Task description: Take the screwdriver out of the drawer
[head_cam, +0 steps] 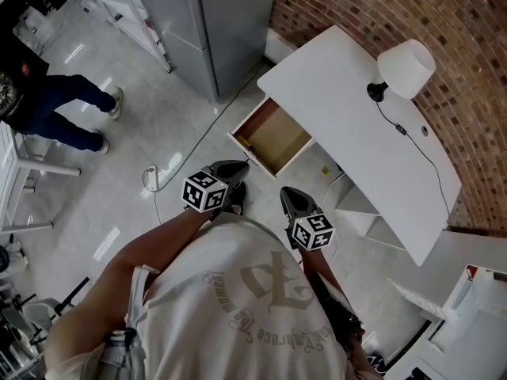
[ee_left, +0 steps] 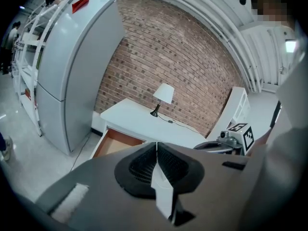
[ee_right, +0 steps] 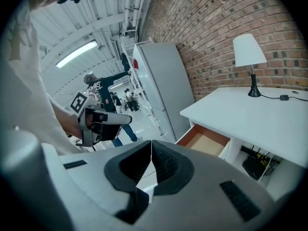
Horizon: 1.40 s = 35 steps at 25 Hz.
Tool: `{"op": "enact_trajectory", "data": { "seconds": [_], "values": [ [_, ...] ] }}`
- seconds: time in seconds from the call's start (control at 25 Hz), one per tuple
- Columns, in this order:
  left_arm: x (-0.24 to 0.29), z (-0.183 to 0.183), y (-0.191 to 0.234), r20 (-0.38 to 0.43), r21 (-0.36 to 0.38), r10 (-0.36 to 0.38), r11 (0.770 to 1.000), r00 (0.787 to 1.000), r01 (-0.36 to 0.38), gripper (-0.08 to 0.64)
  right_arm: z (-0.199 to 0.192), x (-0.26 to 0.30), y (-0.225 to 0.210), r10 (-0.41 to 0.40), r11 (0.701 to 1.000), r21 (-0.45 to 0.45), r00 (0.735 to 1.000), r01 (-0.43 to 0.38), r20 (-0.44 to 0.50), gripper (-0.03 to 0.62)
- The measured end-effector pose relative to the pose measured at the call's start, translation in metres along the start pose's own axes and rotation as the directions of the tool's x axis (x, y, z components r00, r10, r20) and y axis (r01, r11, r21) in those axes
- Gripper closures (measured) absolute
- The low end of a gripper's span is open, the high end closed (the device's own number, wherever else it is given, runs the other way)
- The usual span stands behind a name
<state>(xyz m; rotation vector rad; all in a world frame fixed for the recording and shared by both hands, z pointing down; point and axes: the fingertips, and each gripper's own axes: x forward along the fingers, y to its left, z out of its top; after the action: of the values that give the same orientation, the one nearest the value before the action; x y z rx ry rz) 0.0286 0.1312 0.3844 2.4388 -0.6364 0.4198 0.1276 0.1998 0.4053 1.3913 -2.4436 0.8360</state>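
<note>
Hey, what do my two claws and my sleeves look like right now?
Both the left claw and right claw are dark grey with black ribbed pads, each carrying a white cube of black square markers. You wear a short-sleeved beige T-shirt.

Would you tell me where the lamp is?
Head view, upper right: the lamp stands on the desk by the brick wall, right of the open drawer.
</note>
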Motion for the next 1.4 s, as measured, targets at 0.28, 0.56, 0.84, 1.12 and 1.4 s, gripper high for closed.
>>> {"op": "enact_trajectory", "data": {
  "seconds": [0.28, 0.56, 0.84, 1.12, 1.4],
  "values": [
    [0.022, 0.031, 0.029, -0.003, 0.02, -0.022, 1.0, 1.0, 0.022, 0.546, 0.028, 0.026, -0.022, -0.038, 0.999, -0.01, 0.999, 0.038, -0.001, 0.584],
    [0.04, 0.057, 0.063, 0.02, 0.029, -0.056, 0.998, 0.998, 0.055, 0.546, 0.043, 0.055, -0.04, -0.083, 0.996, -0.024, 0.996, 0.083, -0.015, 0.584],
    [0.048, 0.071, 0.086, 0.052, 0.007, -0.081, 0.997, 0.995, 0.081, 0.547, 0.061, 0.076, -0.049, -0.125, 0.989, -0.084, 0.991, 0.121, -0.049, 0.584],
    [0.05, 0.077, 0.105, 0.093, -0.017, -0.077, 0.997, 0.993, 0.079, 0.547, 0.068, 0.085, -0.059, -0.147, 0.983, -0.123, 0.985, 0.135, -0.094, 0.584],
    [0.042, 0.061, 0.123, 0.075, -0.05, -0.024, 0.998, 0.997, 0.028, 0.546, 0.061, 0.109, -0.07, -0.125, 0.984, -0.149, 0.98, 0.102, -0.156, 0.584]
  ]
}}
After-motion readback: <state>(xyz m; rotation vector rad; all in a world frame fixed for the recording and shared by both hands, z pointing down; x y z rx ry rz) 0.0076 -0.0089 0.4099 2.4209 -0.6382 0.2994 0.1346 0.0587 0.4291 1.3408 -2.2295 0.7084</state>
